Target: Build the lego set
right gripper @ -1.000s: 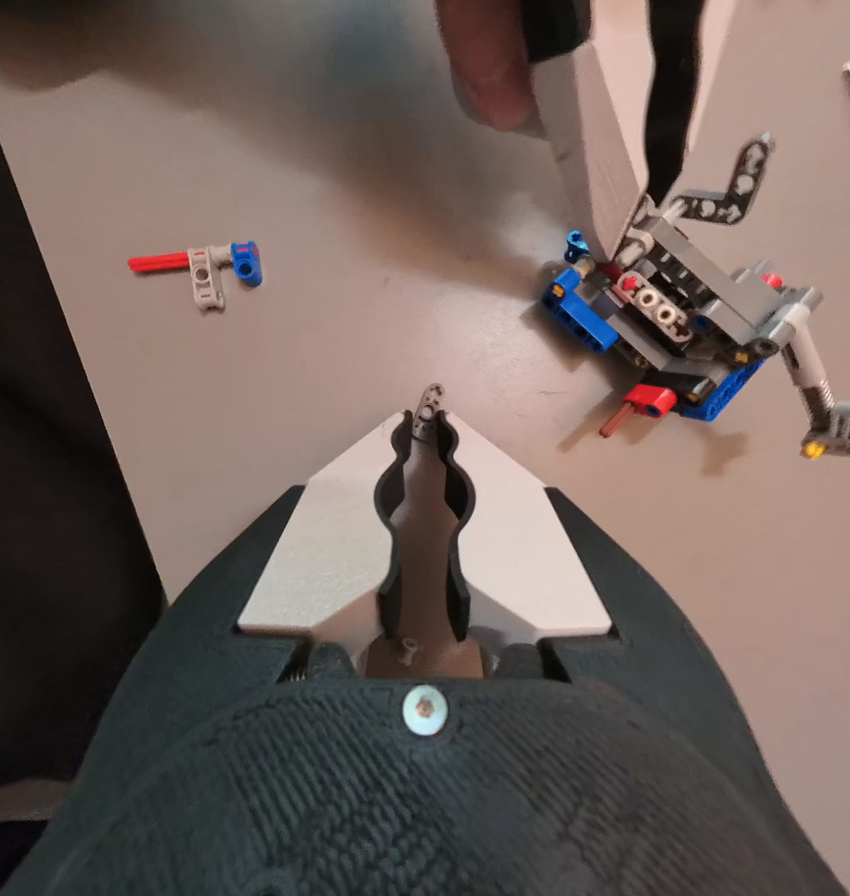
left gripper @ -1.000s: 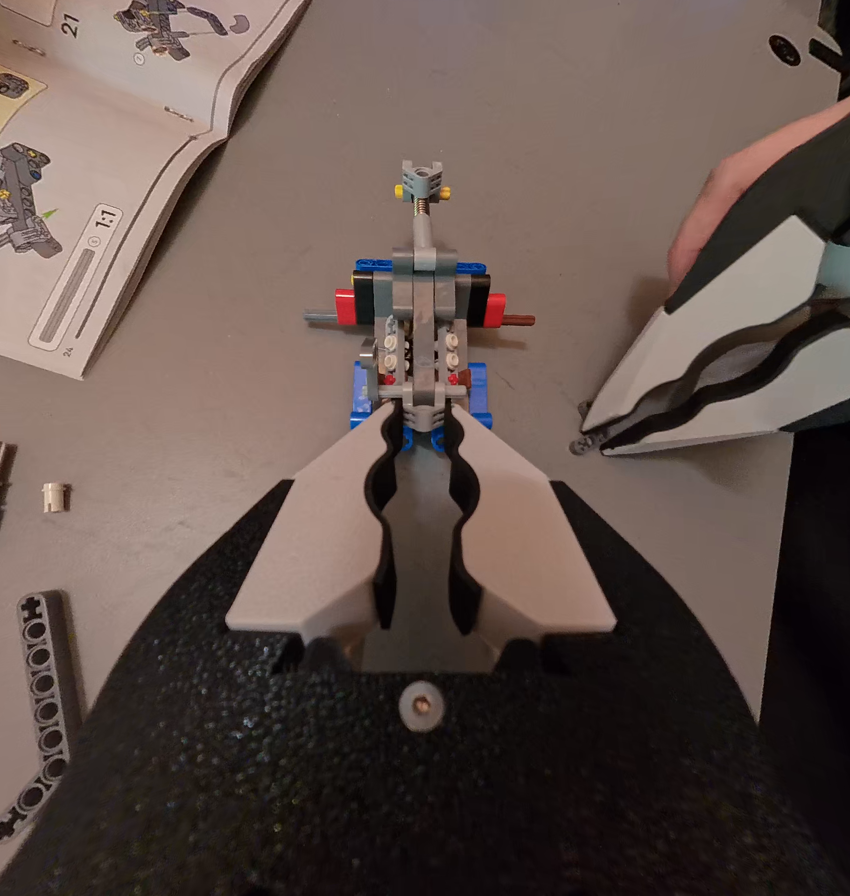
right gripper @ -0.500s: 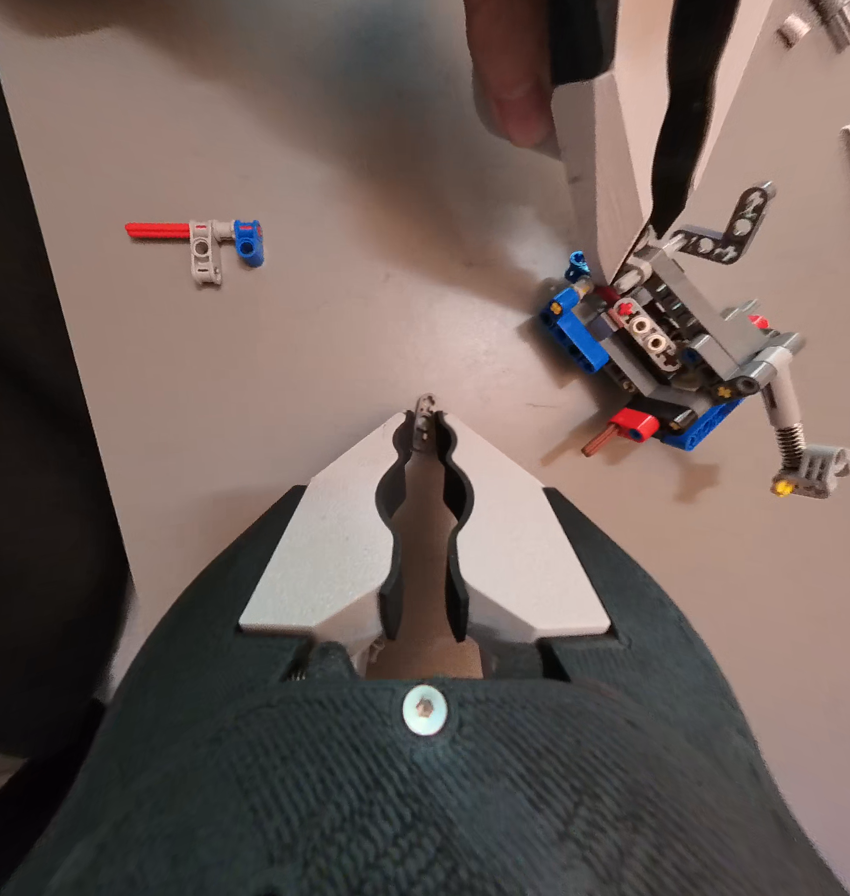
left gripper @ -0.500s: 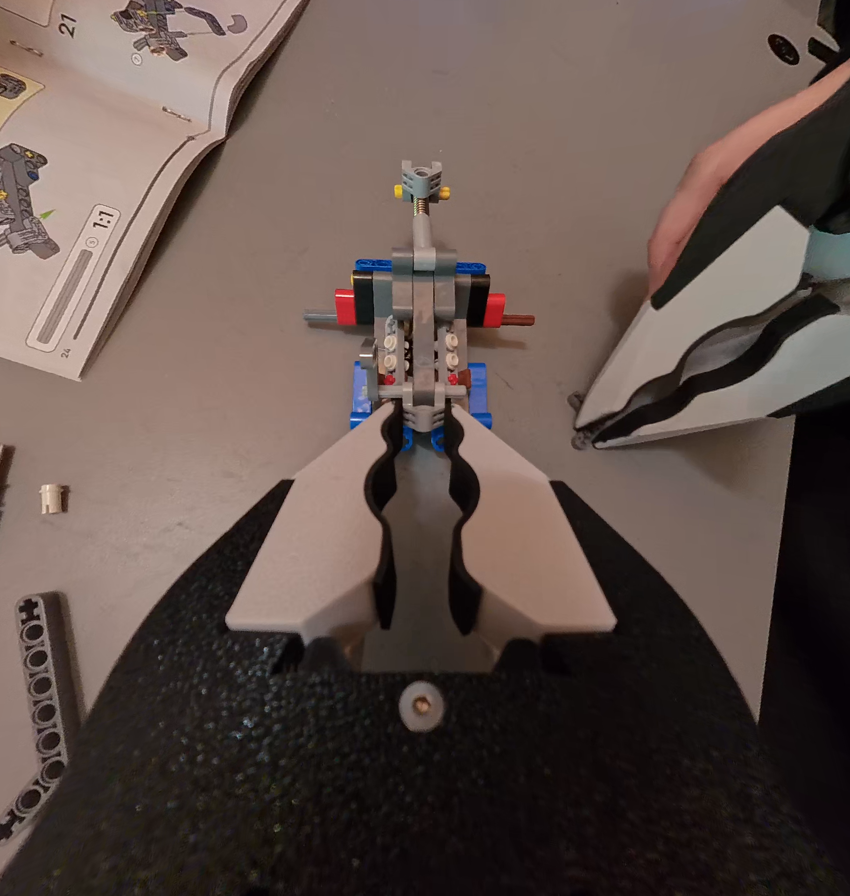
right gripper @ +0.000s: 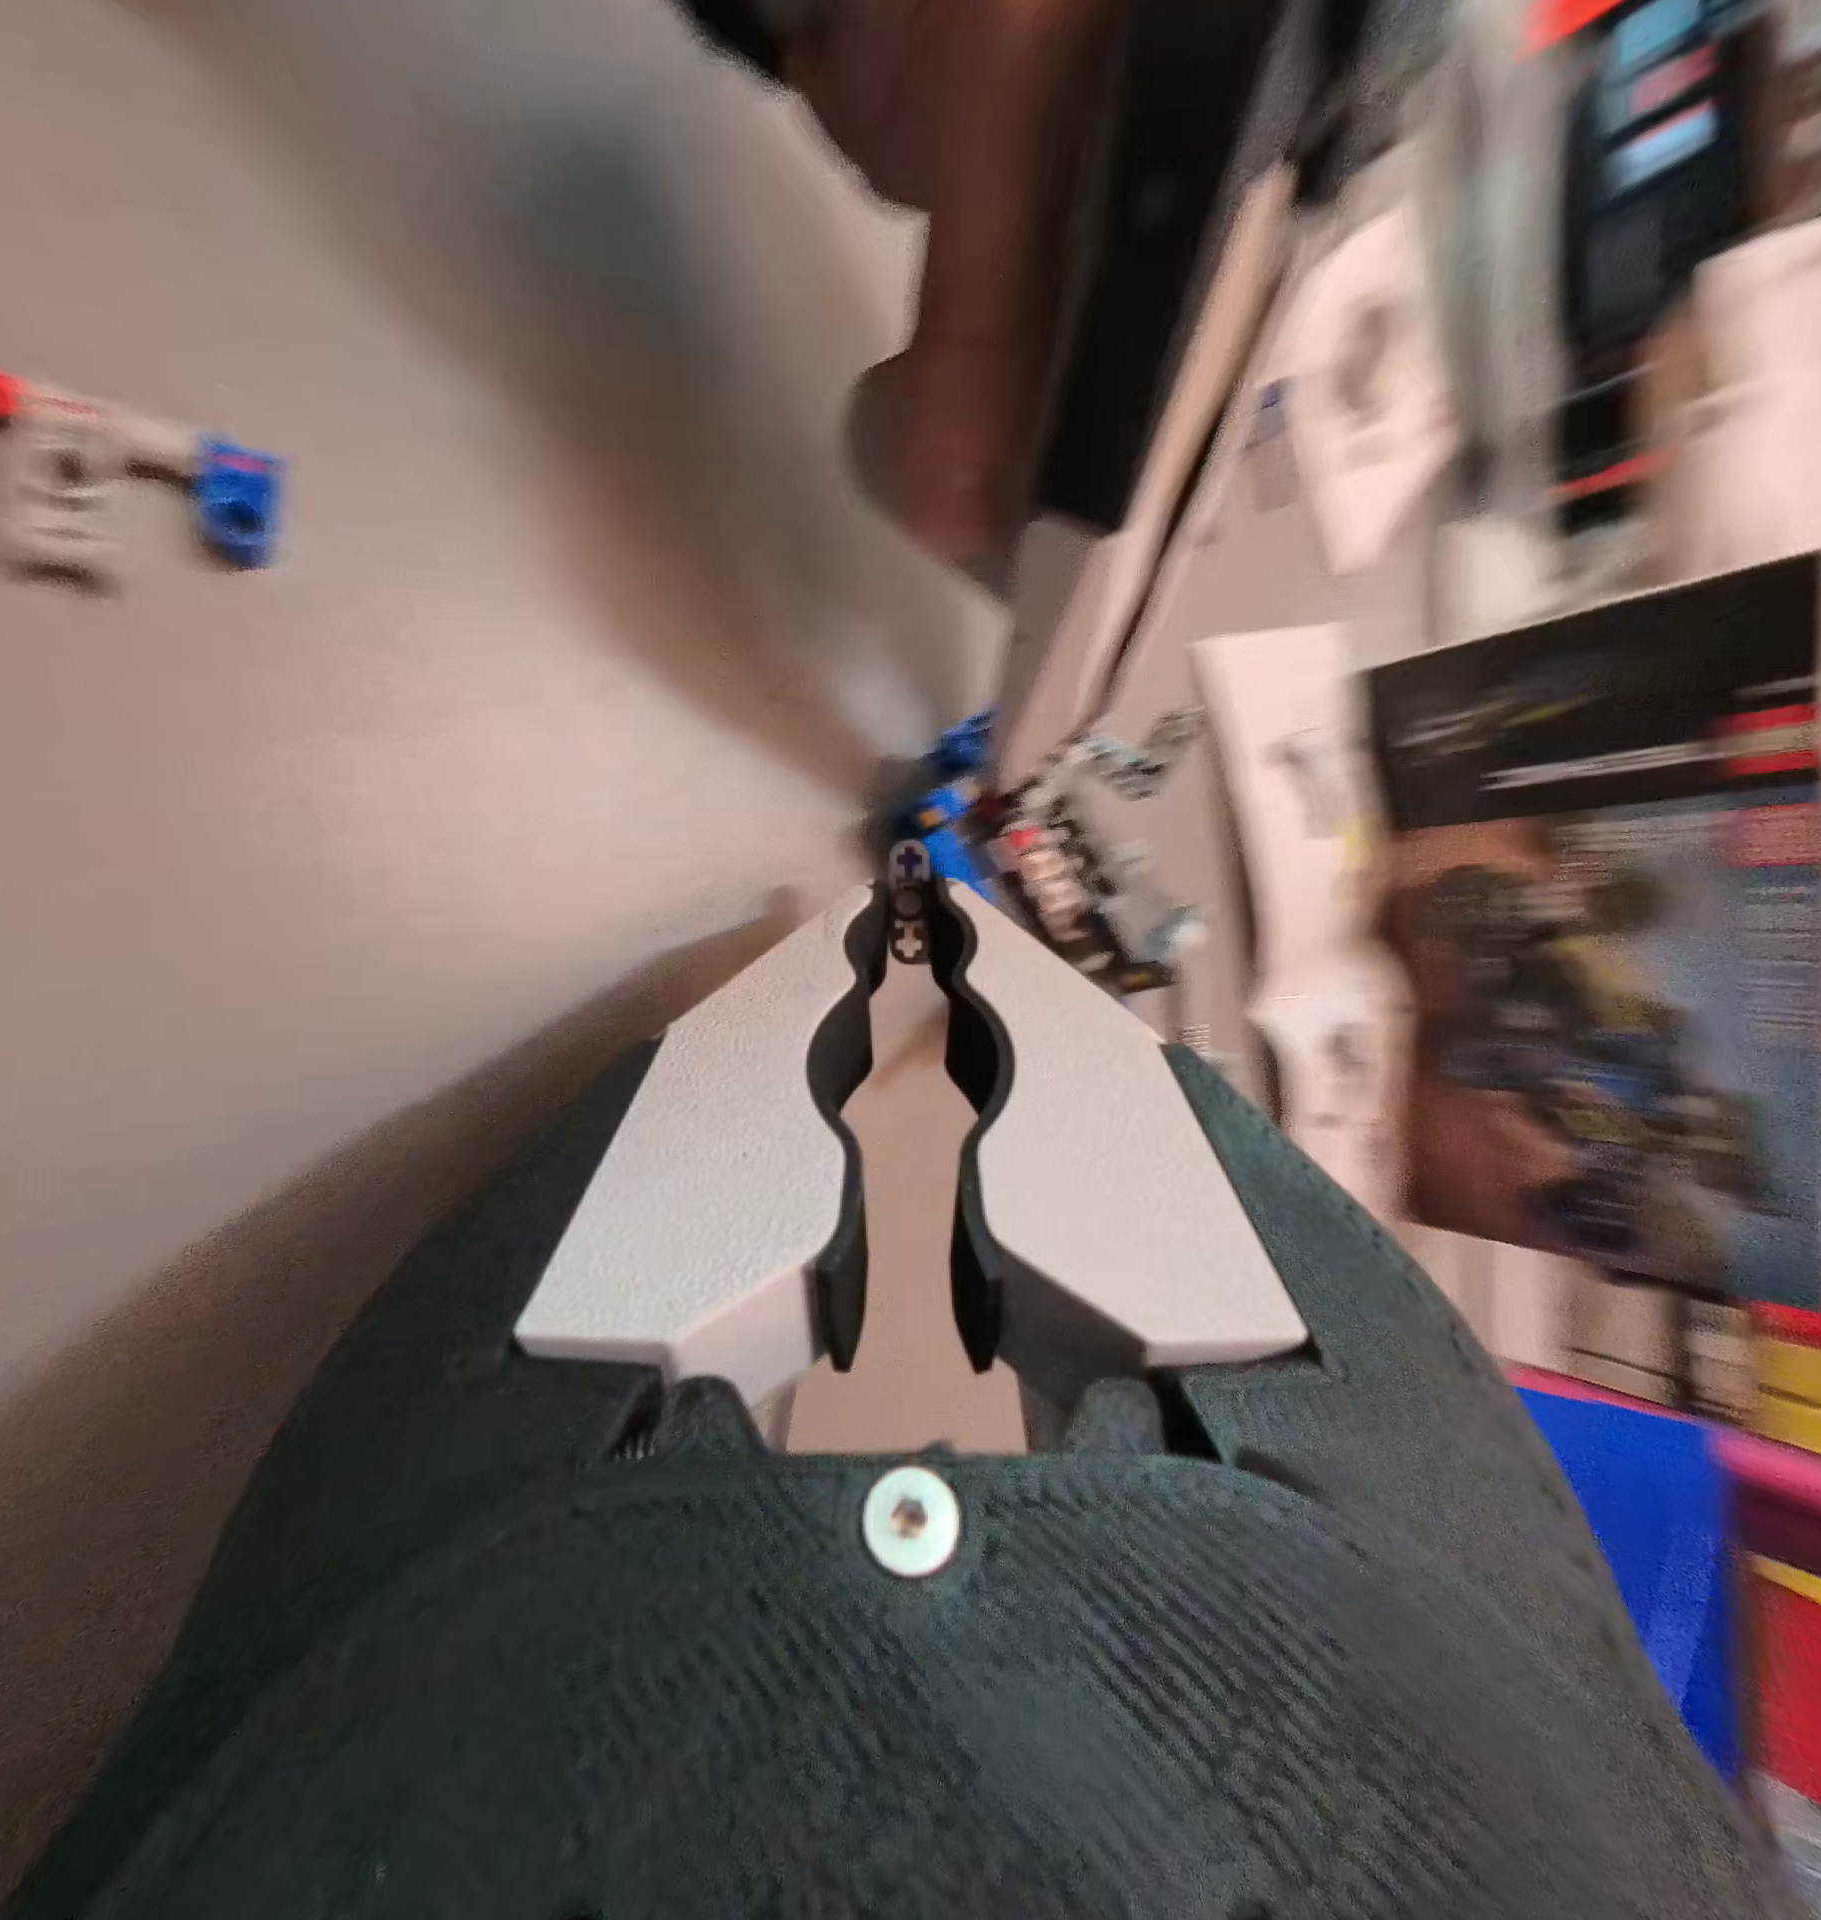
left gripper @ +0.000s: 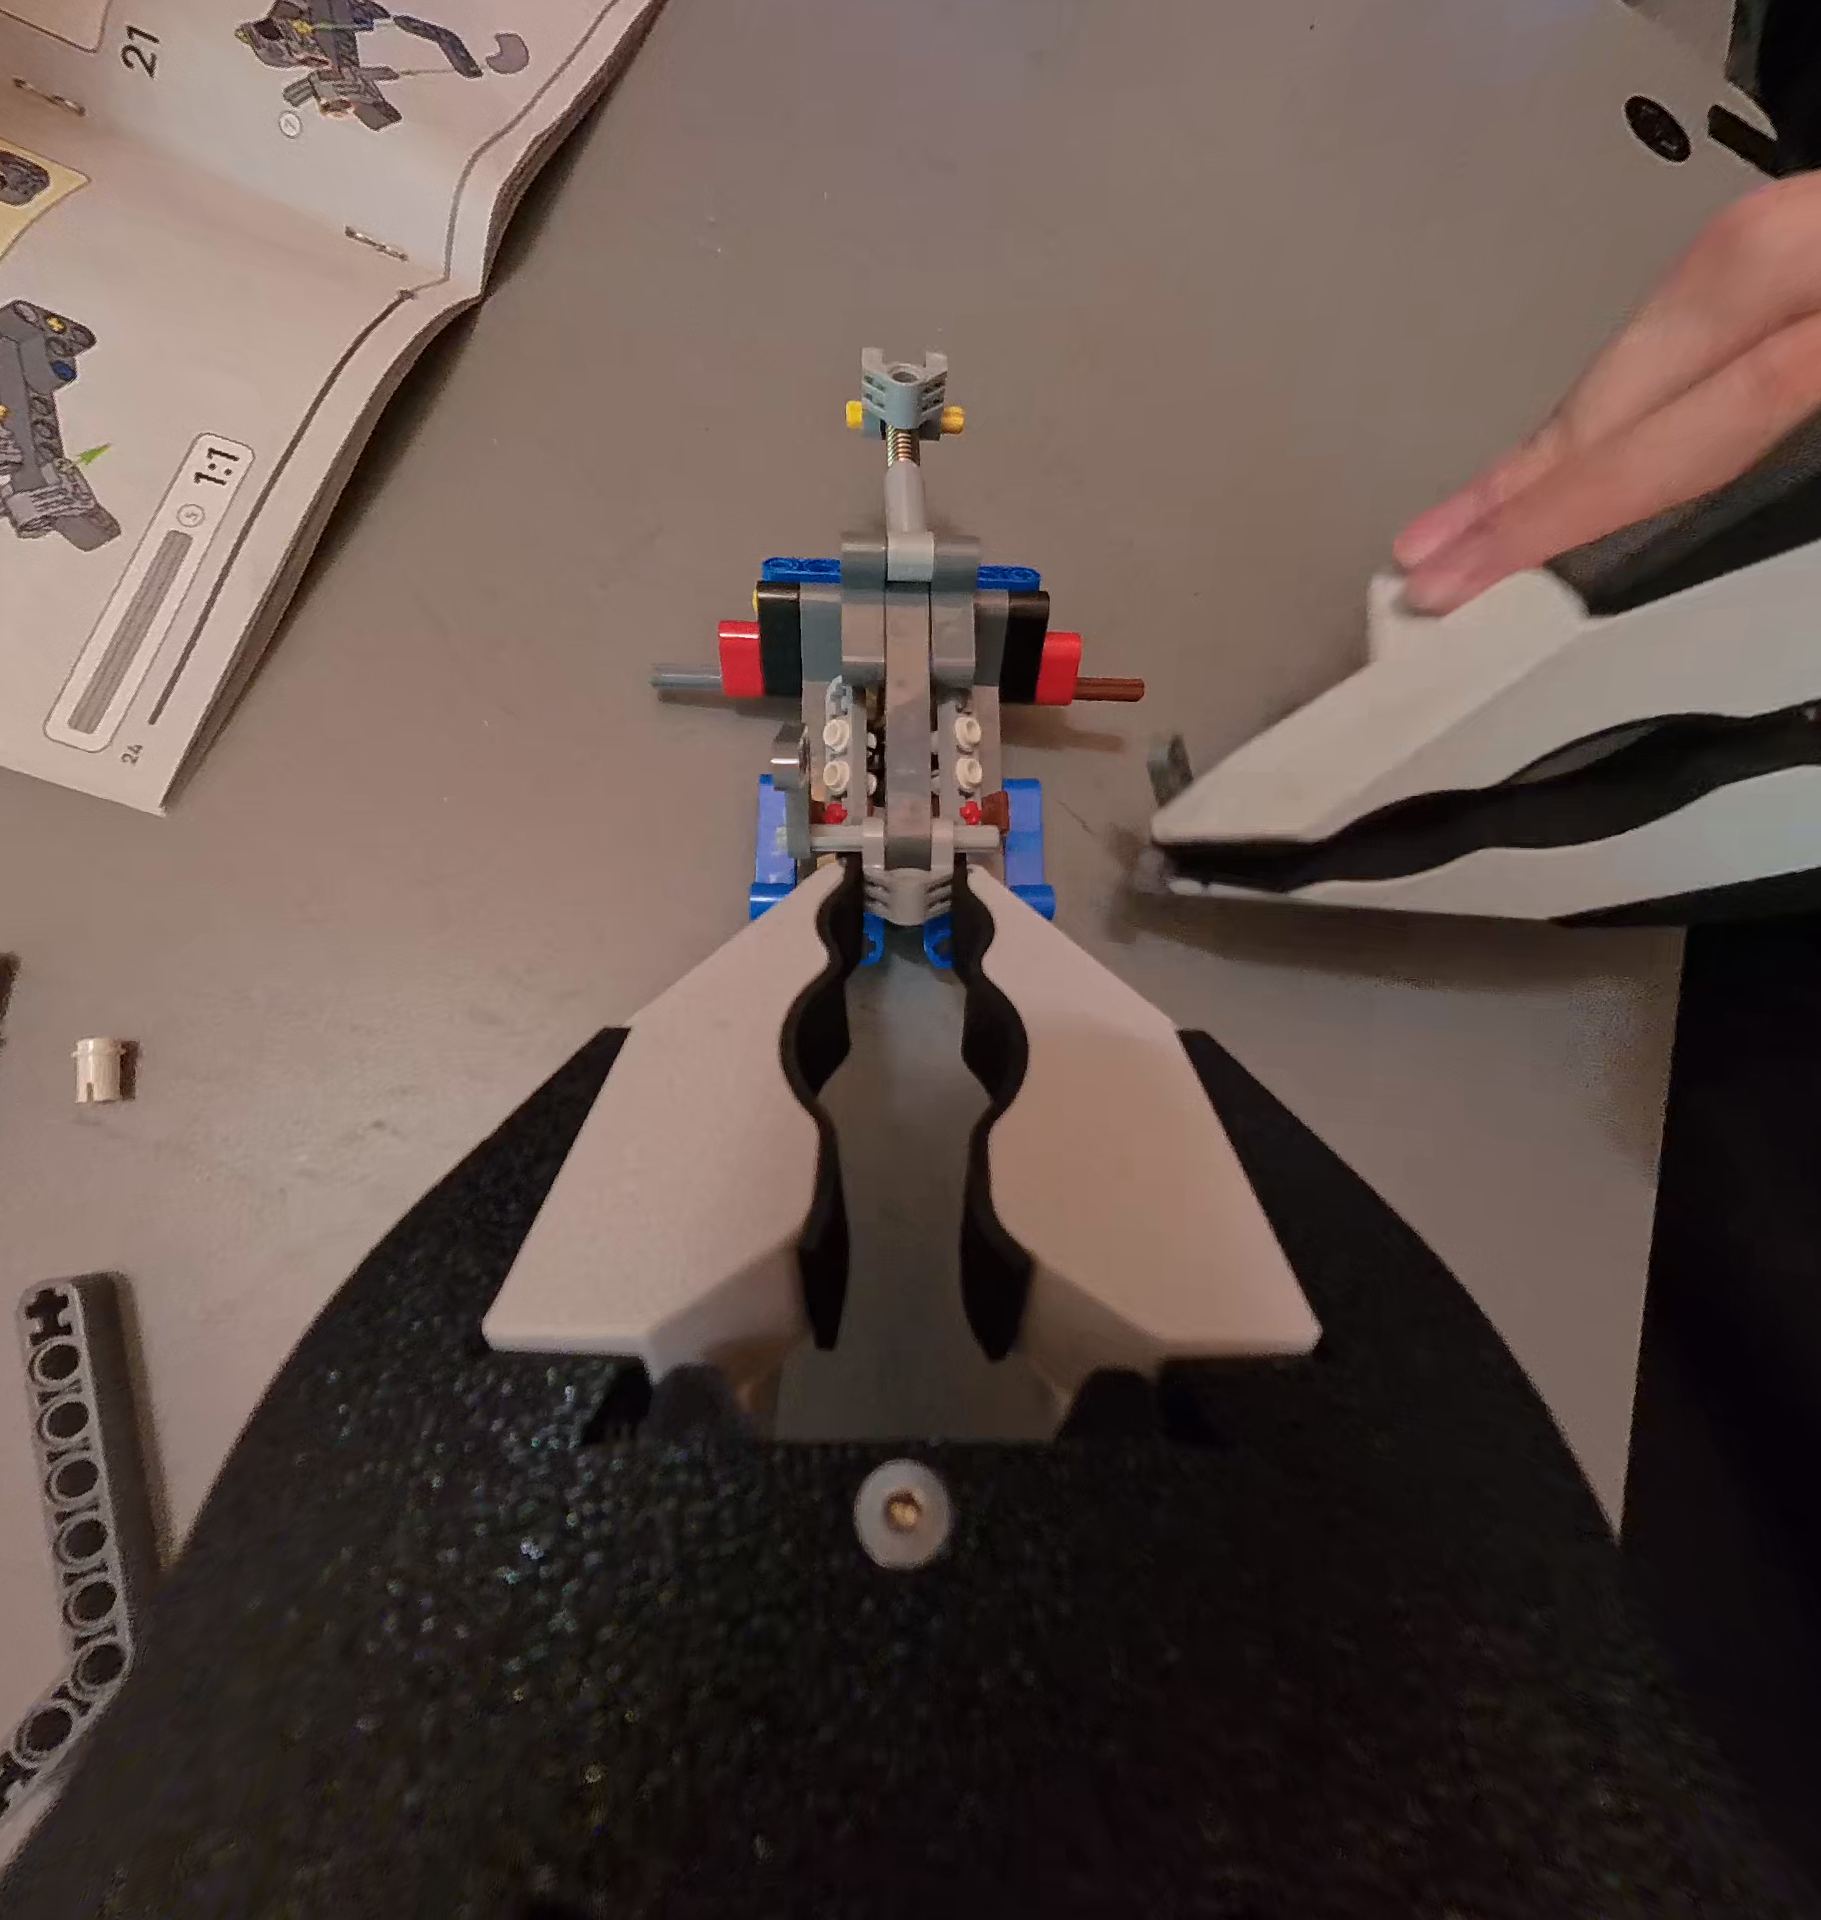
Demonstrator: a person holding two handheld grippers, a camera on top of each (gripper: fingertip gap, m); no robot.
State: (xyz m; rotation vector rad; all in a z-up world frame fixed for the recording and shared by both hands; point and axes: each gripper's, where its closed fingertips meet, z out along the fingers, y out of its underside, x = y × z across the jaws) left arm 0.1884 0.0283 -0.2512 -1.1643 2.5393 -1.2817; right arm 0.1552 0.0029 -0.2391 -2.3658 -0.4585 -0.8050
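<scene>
In the left wrist view we see our left gripper low in the centre of the frame, its fingers closed on the grey near end of a brick model, black pads pressed to either side of that grey piece. The model stretches away from the fingertips up the middle of the frame: blue beams at its base just beyond the tips, grey beams with pale pins above them, red and black pieces across it with a rod sticking out each side, and at the far end a sprung shaft topped by a grey connector with yellow pins. It rests on the grey desk. At lower left lies a dark grey bent beam, above it a small white bush, and in the upper left an open instruction booklet. At the right edge our right gripper comes in from the side with a hand on it, tips close beside the model's blue base. In the right wrist view, heavily blurred, that gripper shows at the centre, fingers clamped on a small dark grey beam whose end pokes past the tips, just short of the model. At far left lies a small red, grey and blue assembly.
</scene>
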